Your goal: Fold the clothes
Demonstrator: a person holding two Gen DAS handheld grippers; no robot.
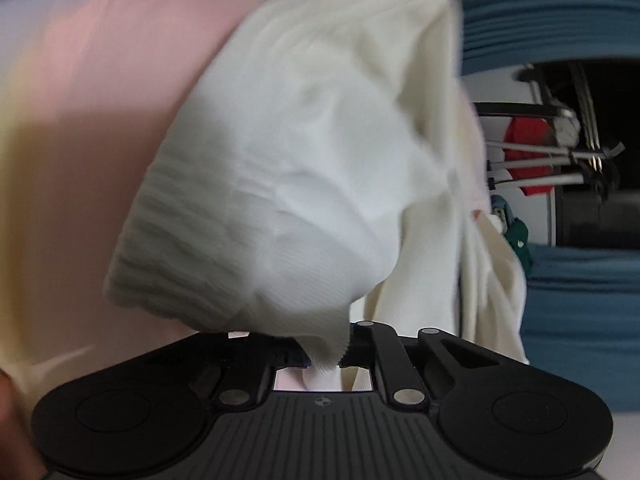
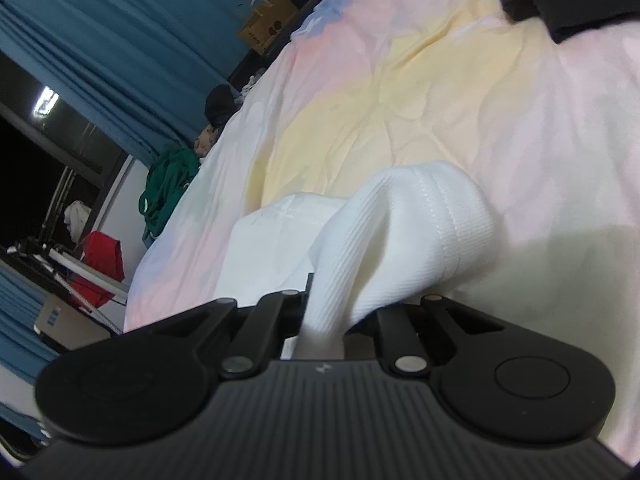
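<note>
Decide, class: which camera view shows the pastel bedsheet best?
The right wrist view. There the pastel bedsheet spreads across most of the picture, creases sharp, behind the white garment pinched in the right hand-held gripper. The left wrist view shows only a blurred pink strip of it beside the garment.

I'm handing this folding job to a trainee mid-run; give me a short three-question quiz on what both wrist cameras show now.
1. True or false: the left gripper is shut on the white ribbed knit garment.
2. What does the right gripper pinch? A) green clothing B) the same white knit fabric C) nothing
3. Fill in: the surface under the garment is a pastel pink-and-yellow ____.

Key: 1 true, fabric sits clamped between the closed jaws. 2 B; the heap of green clothing lies at the bed's far edge, untouched. 3 bedsheet.
</note>
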